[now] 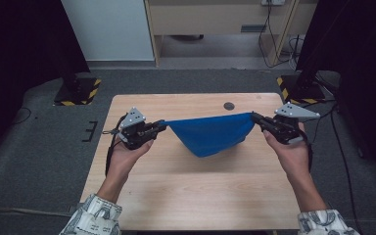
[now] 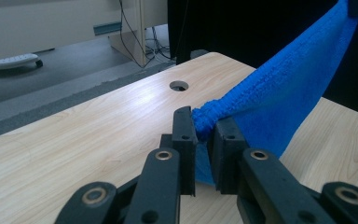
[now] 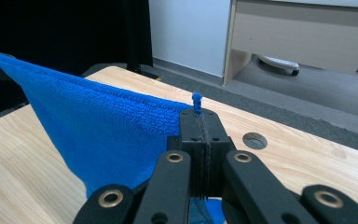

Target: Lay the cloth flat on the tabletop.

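A blue cloth (image 1: 210,134) hangs stretched between my two grippers above the wooden table (image 1: 191,181), its lower part sagging in a rounded point. My left gripper (image 1: 162,125) is shut on the cloth's left corner. In the left gripper view the bunched blue cloth (image 2: 261,93) is pinched between the black jaws of the left gripper (image 2: 205,128). My right gripper (image 1: 255,117) is shut on the right corner. In the right gripper view a small tuft of the blue cloth (image 3: 98,135) pokes above the closed jaws of the right gripper (image 3: 199,116).
A round cable hole (image 1: 229,105) sits near the table's far edge. Beyond it lies grey floor with yellow-black striped stand bases (image 1: 77,92) at left and right. Cables (image 1: 274,44) and a wooden cabinet stand at the back.
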### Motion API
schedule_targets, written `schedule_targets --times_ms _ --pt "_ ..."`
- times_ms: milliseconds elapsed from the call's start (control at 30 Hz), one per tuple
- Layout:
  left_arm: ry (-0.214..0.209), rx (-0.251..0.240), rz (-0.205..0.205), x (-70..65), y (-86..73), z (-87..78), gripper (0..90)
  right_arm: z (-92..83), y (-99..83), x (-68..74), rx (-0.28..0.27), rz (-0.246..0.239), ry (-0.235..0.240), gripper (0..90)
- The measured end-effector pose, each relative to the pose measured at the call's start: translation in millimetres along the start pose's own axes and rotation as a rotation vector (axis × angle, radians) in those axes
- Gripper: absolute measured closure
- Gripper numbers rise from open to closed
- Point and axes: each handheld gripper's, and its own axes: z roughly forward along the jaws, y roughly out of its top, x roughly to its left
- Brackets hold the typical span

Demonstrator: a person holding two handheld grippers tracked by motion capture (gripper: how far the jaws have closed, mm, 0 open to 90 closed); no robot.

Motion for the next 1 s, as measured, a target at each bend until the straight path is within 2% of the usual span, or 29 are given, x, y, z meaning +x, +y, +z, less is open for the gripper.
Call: schedule_targets --times_ms 300,467,633,833,1000 --pt "0.005 -0.002 -0.008 4.7 3.3 0.3 80.5 0.0 6.2 -0.2 -0.008 -0.006 0.002 90.0" --pt "0.007 0.009 -0.028 11.1 -1.4 9.1 80.6 5.4 8.1 -2.7 0.003 -0.005 -0.009 90.0" --pt "0.000 0.011 -0.031 11.5 -5.9 10.1 80.5 6.8 7.2 -3.5 0.009 0.000 -0.019 90.0" --pt "0.001 -0.004 -0.025 10.1 -3.5 2.1 80.7 4.4 8.2 -0.8 0.003 -0.003 -0.008 90.0" --pt "0.005 -0.016 -0.014 5.0 2.0 -9.7 81.1 -3.5 10.7 4.8 -0.024 -0.006 0.009 90.0"
